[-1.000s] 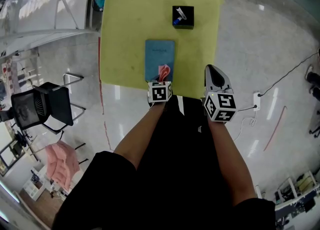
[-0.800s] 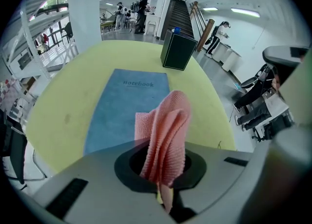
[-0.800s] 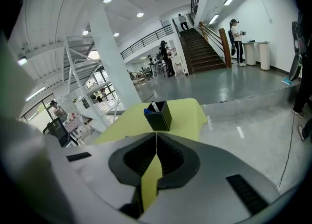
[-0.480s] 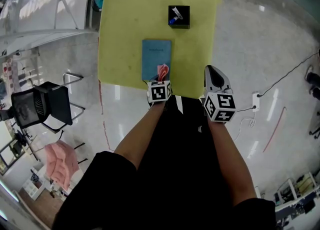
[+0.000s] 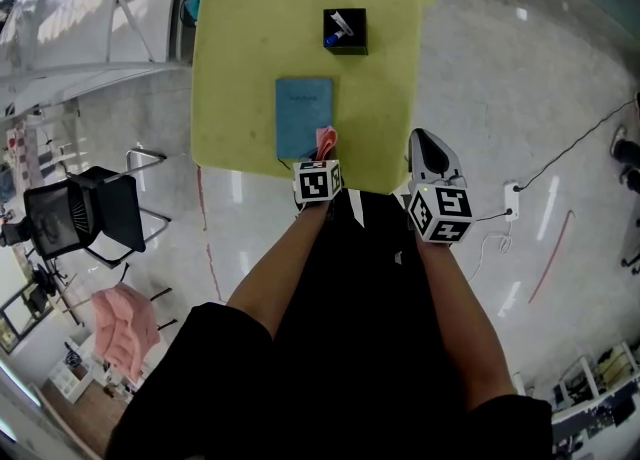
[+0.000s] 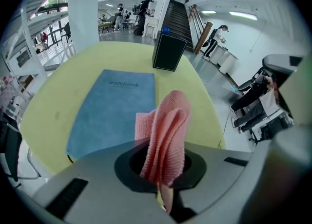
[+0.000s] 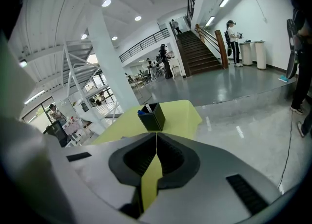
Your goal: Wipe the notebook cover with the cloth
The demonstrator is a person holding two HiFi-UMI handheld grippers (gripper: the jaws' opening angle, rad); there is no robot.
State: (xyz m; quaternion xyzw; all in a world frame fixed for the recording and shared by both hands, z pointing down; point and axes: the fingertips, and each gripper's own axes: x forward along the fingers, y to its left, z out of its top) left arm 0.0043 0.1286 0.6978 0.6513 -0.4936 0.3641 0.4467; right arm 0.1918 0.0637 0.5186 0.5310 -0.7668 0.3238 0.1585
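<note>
Far to your left, a black chair (image 5: 88, 210) stood on the glossy floor (image 5: 520, 98), well apart from the yellow table (image 5: 240, 68). A pink bundle (image 5: 124, 326) lay nearer to you, beside your left arm.

On the table, the blue notebook (image 5: 304, 118) lay flat and closed. Its long sides ran away from you, and its near edge was close to the table's near edge.

Your left gripper (image 5: 323, 155) was at the notebook's near right corner. Its jaws were clamped on the pink cloth (image 5: 327, 139). In the left gripper view the cloth stood up out of the jaws in loose folds, with the notebook ahead of it and a little to the left. The cloth's free end hung over that corner of the cover. I could not tell whether it touched the cover.

Further back and slightly to the right, a black holder (image 5: 346, 31) stood upright on the table, well apart from the notebook. A blue thing and a white thing stuck out of its top.

To the right, your right gripper (image 5: 427, 140) was off the table's near right corner, over the floor. Its jaws were pressed together with nothing between them. In its own view it looked toward the holder across the table.

Beyond it on the floor, a white power strip (image 5: 514, 196) lay with a cable running off to the right.
</note>
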